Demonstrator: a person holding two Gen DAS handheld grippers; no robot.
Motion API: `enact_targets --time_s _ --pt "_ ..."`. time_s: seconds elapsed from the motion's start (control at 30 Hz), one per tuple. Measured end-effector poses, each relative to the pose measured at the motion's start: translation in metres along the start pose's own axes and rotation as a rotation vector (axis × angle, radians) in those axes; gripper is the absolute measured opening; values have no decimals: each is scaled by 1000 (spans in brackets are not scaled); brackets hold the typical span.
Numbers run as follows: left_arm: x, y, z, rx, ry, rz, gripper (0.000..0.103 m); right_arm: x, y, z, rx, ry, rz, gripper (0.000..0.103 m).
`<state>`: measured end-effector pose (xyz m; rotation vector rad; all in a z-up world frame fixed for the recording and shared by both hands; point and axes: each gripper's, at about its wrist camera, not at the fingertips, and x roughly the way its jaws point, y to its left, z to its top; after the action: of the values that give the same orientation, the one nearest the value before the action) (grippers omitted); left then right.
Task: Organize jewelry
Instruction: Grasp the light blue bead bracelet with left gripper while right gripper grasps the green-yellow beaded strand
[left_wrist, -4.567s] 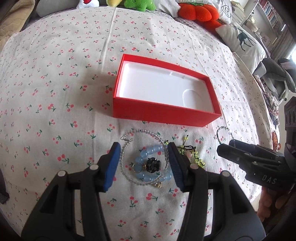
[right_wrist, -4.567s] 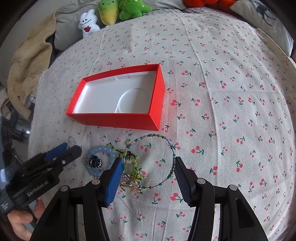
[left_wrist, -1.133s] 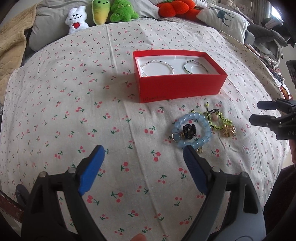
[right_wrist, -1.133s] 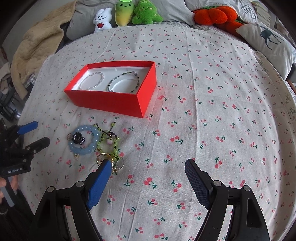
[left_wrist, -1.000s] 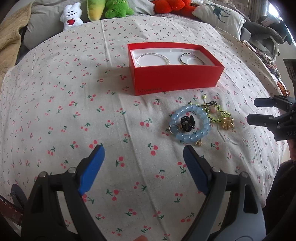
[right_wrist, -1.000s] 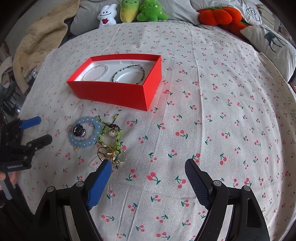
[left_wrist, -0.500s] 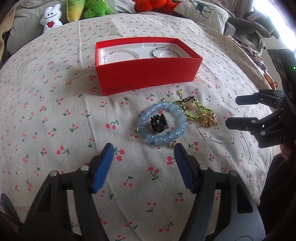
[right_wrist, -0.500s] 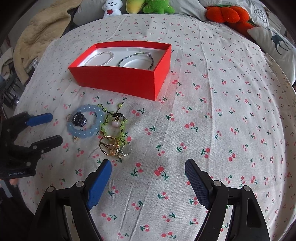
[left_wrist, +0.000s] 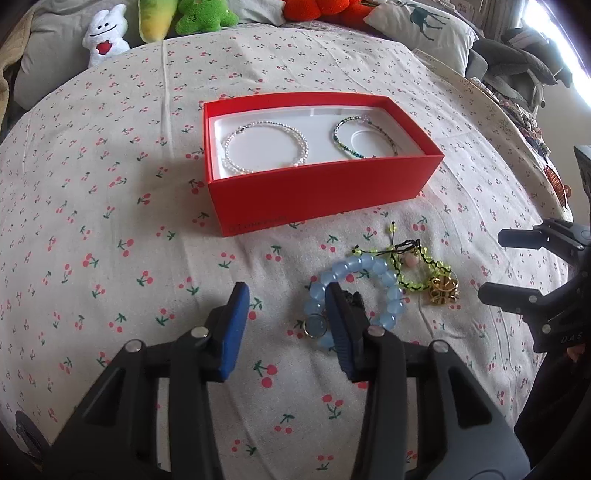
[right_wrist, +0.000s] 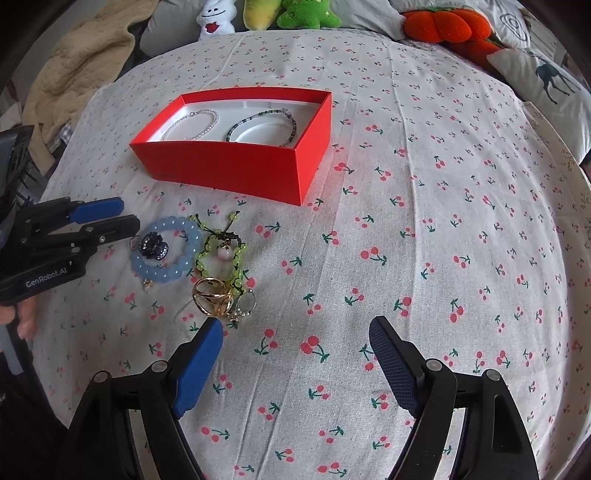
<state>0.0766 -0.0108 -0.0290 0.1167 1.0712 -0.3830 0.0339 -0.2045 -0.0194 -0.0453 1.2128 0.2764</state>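
**2 bracelets boxed, the rest loose on the bed**

We see the red box (left_wrist: 321, 199) sitting on the cherry-print bedspread (right_wrist: 443, 240). In it lie 2 pieces side by side: a clear beaded bracelet (left_wrist: 266, 147) on the left and a dark green beaded bracelet (left_wrist: 364, 138) on the right.

Near the box, on the bedspread, the other jewelry lies in a cluster. The pale blue bead bracelet (right_wrist: 166, 251) rings a small black piece (right_wrist: 152, 243). Just right of it is the yellow-green beaded bracelet (right_wrist: 221, 254) with a pink bead, and nearer still a gold ring (right_wrist: 212, 291) touching a few thin silver rings (right_wrist: 245, 306).

Our left tool (left_wrist: 286, 321) has its jaws parted with nothing between them; its right finger overlaps the left side of the blue bracelet in the left wrist view, and we cannot tell whether it touches. Our right tool (right_wrist: 295, 362) is spread wide and grips nothing, its left finger just near of the gold ring.

At the far edge of the bed sit plush toys: a white one (right_wrist: 218, 16), green ones (right_wrist: 306, 13) and an orange one (right_wrist: 447, 22).
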Motion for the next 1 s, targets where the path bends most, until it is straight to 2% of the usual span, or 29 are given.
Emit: enact_targets --time_s 0.07,0.4,0.47,0.57,0.77,0.83,1.0 --pt "6 -2 0 14 23 -12 38 0 -2 0 5 -1 2 83" --pt "20 -19 -3 83 74 -25 34 1 -9 3 23 1 10 83" --pt "20 -20 -3 78 78 -32 24 1 -9 3 27 1 17 83" --pt "21 -18 -1 43 86 -55 16 1 -10 7 38 -6 33 83" --pt "21 -14 -1 14 92 -67 14 2 -12 16 96 -6 80 82" --pt "19 -12 -1 14 95 -64 14 3 -13 20 116 -1 100 79" --pt "15 -6 -2 -4 101 -23 13 9 -14 29 161 22 143 63"
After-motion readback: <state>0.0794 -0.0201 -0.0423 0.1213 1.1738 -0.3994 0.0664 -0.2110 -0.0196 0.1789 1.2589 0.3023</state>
